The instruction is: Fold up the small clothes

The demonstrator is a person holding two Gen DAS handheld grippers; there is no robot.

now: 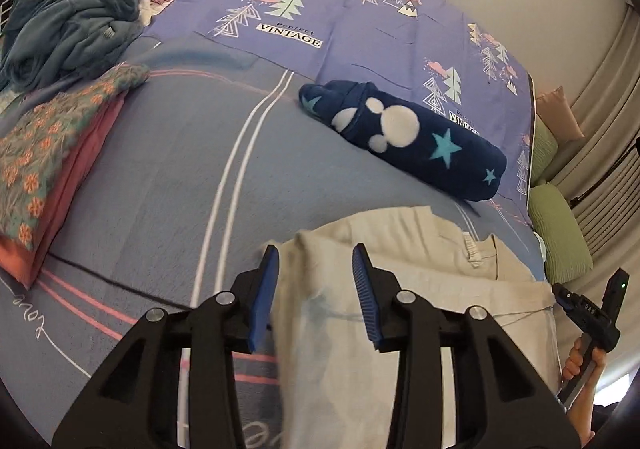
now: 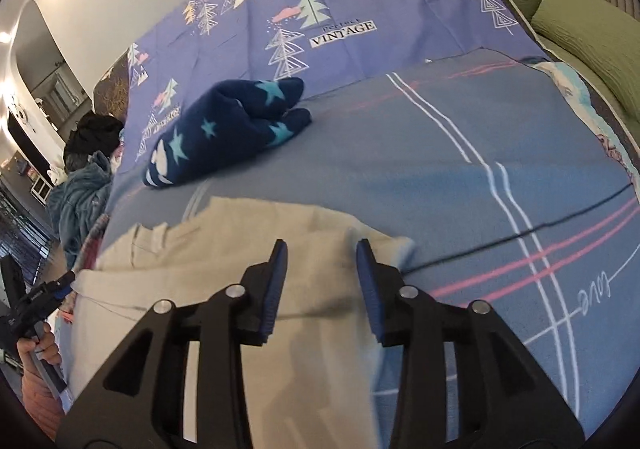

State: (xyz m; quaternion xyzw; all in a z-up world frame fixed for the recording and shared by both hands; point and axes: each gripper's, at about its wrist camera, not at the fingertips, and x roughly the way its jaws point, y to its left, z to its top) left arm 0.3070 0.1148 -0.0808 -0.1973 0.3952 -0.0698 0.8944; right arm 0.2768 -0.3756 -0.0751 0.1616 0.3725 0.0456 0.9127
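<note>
Nearest, the left gripper [image 1: 316, 261] is hovering over the left part of a cream garment [image 1: 420, 289], its blue-padded jaws standing partly apart with cloth showing in the gap below them but nothing pinched between the pads. Likewise the right gripper [image 2: 322, 261] is hanging above the garment's right part, its jaws parted about as far and gripping nothing. The cream garment is lying spread on the grey-blue bedspread [image 1: 168, 169] at the near edge of the bed, with a collar and a small white label [image 1: 474, 253] showing toward its far side. At the right margin of the left wrist view a hand [image 1: 580, 365] is gripping the other tool's handle. Farther off, a navy fleece bundle [image 1: 404, 141] with white circles and turquoise stars is sitting where the bedspread meets a purple sheet [image 1: 340, 9] printed with trees. To the left a folded floral cloth [image 1: 52, 145] is resting on a pink one, and beyond it a teal blanket [image 1: 68, 25] is lying heaped. Green pillows [image 2: 592, 41] are lining the bed's right side.
</note>
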